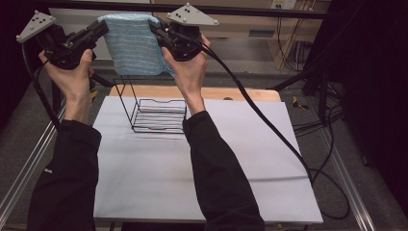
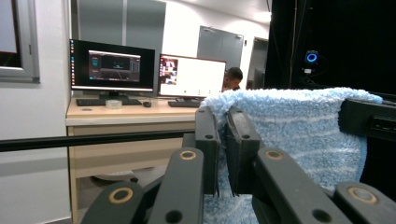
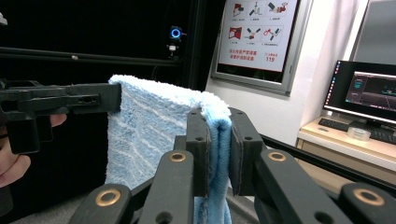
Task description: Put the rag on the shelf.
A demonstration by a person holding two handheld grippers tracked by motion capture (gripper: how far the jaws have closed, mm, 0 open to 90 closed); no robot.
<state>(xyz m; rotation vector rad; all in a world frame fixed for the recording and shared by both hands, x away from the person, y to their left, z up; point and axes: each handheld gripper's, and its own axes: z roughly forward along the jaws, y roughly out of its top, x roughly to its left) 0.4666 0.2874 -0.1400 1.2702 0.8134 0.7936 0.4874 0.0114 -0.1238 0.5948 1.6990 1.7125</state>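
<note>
A light blue striped towel (image 1: 133,43) hangs spread in the air above the far end of the table, held by its two top corners. My left gripper (image 1: 102,25) is shut on its left corner, and my right gripper (image 1: 153,26) is shut on its right corner. In the left gripper view the towel (image 2: 299,126) passes between the closed jaws, with my left gripper (image 2: 223,122) clamped on its edge. In the right gripper view the towel (image 3: 154,135) is pinched in my right gripper (image 3: 217,122), and the other gripper holds the far corner at left. A black wire rack (image 1: 154,108) stands on the table below the towel.
The rack stands on a white sheet (image 1: 202,178) that covers a wooden table (image 1: 250,94). A black cable (image 1: 269,125) trails from the right gripper across the table's right side. Behind are a desk with monitors (image 2: 112,65) and a black frame bar (image 2: 93,139).
</note>
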